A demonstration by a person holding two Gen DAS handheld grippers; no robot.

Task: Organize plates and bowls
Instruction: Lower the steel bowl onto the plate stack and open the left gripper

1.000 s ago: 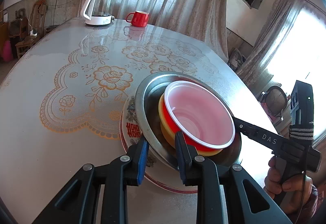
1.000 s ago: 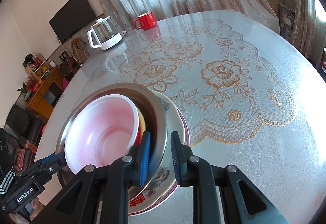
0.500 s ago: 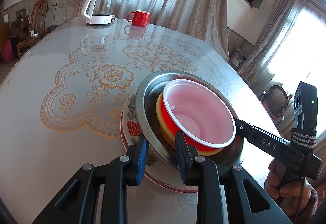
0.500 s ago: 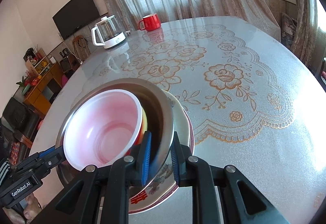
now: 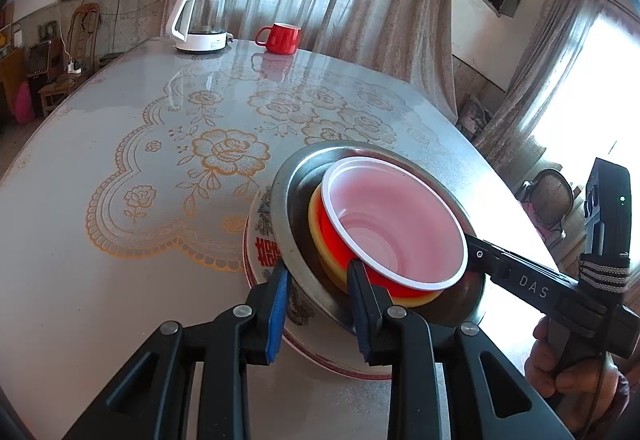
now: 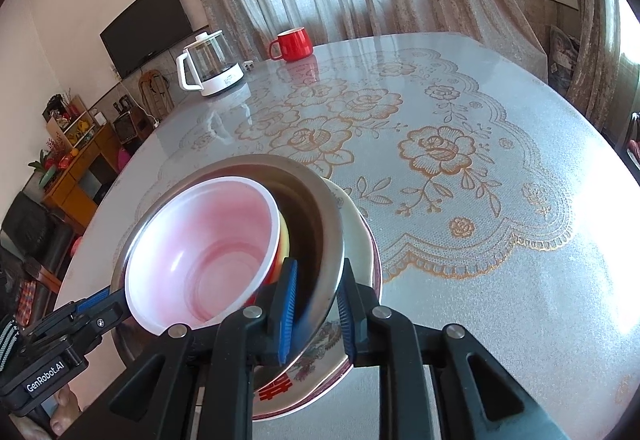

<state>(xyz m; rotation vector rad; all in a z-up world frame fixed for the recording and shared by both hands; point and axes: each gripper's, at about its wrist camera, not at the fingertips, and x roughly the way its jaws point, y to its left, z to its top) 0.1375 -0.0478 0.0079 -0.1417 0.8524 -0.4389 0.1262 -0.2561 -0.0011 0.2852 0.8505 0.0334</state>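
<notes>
**Stacked bowls near the bench edge**

Both claws straddle the steel bowl's point(image 5: 298, 236) rim: left claw point(image 5: 316, 304) has just been opening, pads clear; right claw point(image 6: 314, 310) clenched on it. Stack sits on patterned plate point(image 6: 362, 240). Bench point(image 5: 100, 300) beyond lies open; kettle point(image 5: 202, 22) and red mug point(image 5: 282, 38) stand far off.

The table point(image 5: 80, 280) was round, covered by a glossy cloth with a gold floral lace pattern. At its near edge lay a decorated plate point(image 5: 262, 224) bearing stacked bowls. At the far edge stood a glass kettle point(image 5: 204, 20) on a white base, with a red mug point(image 5: 282, 38) just right of it.
</notes>
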